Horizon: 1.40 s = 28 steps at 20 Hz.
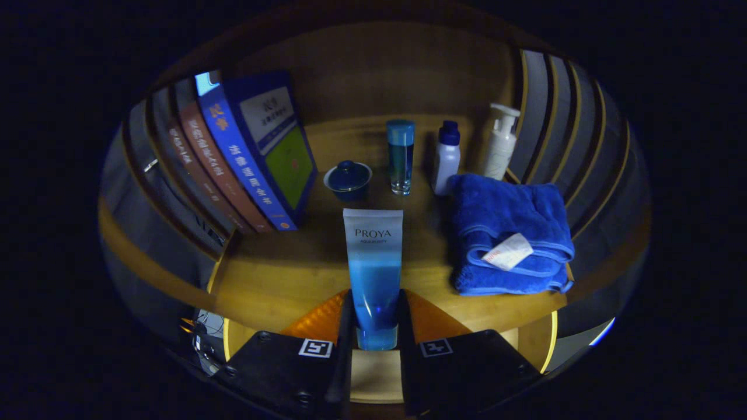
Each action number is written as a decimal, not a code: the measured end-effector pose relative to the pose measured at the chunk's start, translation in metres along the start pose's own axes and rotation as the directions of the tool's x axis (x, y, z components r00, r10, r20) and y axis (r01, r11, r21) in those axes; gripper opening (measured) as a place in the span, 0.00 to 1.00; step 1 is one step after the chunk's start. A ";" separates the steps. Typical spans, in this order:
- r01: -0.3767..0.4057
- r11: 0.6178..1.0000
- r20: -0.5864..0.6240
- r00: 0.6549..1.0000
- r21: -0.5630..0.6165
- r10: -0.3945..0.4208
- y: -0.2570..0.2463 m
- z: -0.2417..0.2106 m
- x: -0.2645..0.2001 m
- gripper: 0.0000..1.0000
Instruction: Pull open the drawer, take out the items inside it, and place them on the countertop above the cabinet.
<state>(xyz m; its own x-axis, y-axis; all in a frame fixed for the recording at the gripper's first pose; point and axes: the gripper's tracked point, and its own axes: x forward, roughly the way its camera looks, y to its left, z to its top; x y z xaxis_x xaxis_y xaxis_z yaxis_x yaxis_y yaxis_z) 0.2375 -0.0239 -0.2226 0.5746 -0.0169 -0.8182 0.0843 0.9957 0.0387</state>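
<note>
A blue and white squeeze tube (373,268) stands up between my two fingers, and the gripper (374,312) is shut on its lower, cap end. The tube hangs over the front part of the wooden countertop (274,280), whether touching it I cannot tell. Beyond the tube, at the back of the countertop, stand a small dark blue lidded cup (348,179), a tall clear bottle with a blue cap (401,156), a white bottle with a dark blue cap (447,157) and a white pump bottle (502,143).
A folded blue towel (510,239) with a white tag lies right of the tube. Several books (245,157) lean at the left. Slatted grey walls (560,122) close in both sides, and a wooden back panel stands behind the bottles.
</note>
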 end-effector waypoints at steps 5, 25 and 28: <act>0.013 1.000 -0.046 0.999 0.008 -0.013 -0.001 -0.001 0.025 0.39; -0.019 1.000 0.163 0.986 0.003 0.018 0.004 -0.013 -0.062 1.00; -0.025 1.000 0.289 0.957 0.006 0.023 0.004 -0.021 -0.114 1.00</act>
<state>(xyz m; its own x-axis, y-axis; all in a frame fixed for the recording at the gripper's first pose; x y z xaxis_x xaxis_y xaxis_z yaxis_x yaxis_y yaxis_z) 0.1555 -0.0158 -0.1417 0.7869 -0.0199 -0.6167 0.0743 0.9953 0.0627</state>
